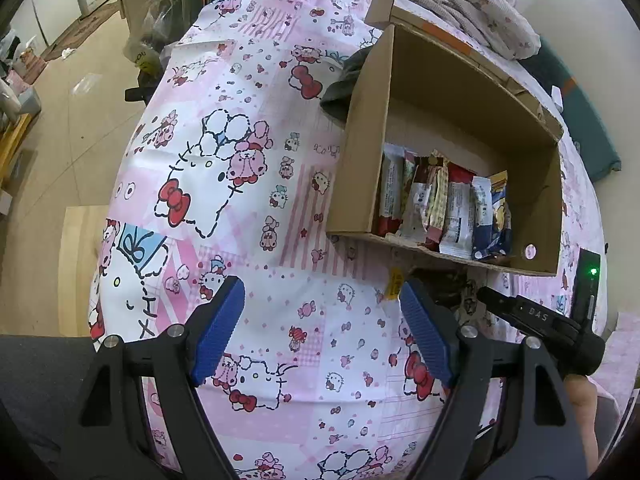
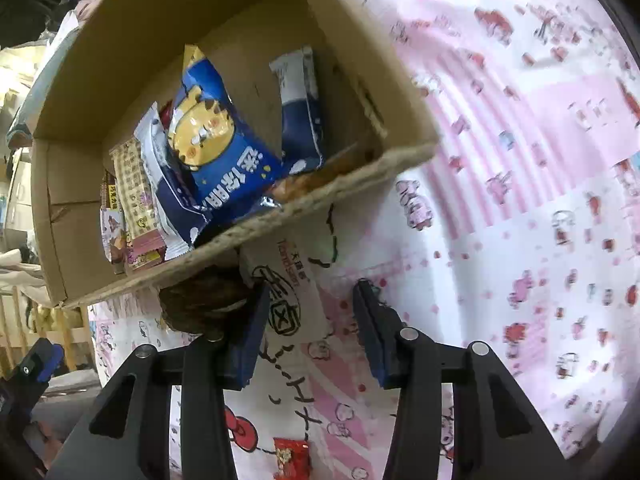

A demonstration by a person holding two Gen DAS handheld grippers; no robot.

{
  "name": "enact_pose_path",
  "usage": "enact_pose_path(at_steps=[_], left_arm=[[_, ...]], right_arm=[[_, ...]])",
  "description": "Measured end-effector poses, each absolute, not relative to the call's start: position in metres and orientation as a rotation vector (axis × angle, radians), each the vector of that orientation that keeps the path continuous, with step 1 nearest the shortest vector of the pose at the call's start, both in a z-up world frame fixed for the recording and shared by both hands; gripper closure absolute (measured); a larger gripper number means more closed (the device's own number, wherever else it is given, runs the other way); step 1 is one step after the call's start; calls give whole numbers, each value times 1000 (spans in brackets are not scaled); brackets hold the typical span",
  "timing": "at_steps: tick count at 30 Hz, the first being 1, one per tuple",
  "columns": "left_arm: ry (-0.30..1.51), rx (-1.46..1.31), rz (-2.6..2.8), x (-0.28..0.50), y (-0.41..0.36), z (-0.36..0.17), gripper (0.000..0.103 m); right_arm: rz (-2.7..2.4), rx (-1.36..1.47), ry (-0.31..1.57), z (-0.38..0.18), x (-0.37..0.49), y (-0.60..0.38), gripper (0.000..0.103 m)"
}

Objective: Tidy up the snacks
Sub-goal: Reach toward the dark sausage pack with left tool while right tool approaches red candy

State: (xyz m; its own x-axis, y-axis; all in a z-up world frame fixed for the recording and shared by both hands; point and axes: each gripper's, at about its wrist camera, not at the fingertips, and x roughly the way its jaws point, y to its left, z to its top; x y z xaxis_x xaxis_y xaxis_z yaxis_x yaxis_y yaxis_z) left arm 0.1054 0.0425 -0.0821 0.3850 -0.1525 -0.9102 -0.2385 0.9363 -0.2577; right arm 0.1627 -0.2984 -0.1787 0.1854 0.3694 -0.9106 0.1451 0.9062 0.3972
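Note:
A cardboard box point(image 1: 472, 92) stands on a pink cartoon-print cloth point(image 1: 248, 184) and holds several snack packets point(image 1: 444, 208) standing in a row. In the right wrist view the box point(image 2: 120, 60) shows a blue tiger-print packet point(image 2: 216, 140) on top. My right gripper point(image 2: 308, 320) is open just below the box's front edge, over a white packet point(image 2: 288, 288) lying on the cloth, with a brown snack point(image 2: 200, 304) by its left finger. A small red packet point(image 2: 292, 458) lies below. My left gripper point(image 1: 324, 320) is open and empty above the cloth, left of the box.
A yellow packet point(image 1: 394, 286) peeks out beside my left gripper's right finger. The right gripper's body point(image 1: 540, 316) shows at the lower right. Folded bedding point(image 1: 472, 4) lies behind the box. The floor point(image 1: 68, 120) with clutter drops off to the left.

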Motion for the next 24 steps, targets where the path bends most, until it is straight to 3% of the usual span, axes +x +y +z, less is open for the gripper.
enact_pose_path(at_steps=[1, 2, 3, 6, 17, 19, 20, 21, 23, 24], left_arm=[[1183, -375, 58, 105, 43, -83, 25], [1182, -373, 61, 105, 43, -83, 25], [1182, -373, 64, 105, 44, -83, 25], [1190, -385, 67, 106, 46, -85, 25], [1252, -442, 85, 103, 51, -95, 25], [1281, -439, 85, 102, 48, -102, 25], [1293, -436, 86, 102, 46, -106, 25], [1305, -430, 87, 102, 43, -110, 25], [1336, -398, 87, 101, 34, -120, 25], [1353, -385, 88, 101, 29, -126, 25]], right_arm=[[177, 447, 1390, -177, 163, -307, 61], [215, 447, 1395, -177, 163, -303, 74], [229, 435, 1401, -179, 162, -297, 96], [296, 384, 1418, -182, 157, -278, 102], [563, 333, 1498, -153, 55, -210, 103], [614, 335, 1533, -155, 43, -197, 96], [626, 339, 1549, -156, 39, -194, 88], [631, 336, 1552, -155, 39, -187, 67], [609, 340, 1522, -146, 41, -197, 42], [579, 356, 1491, -140, 42, -210, 42]])
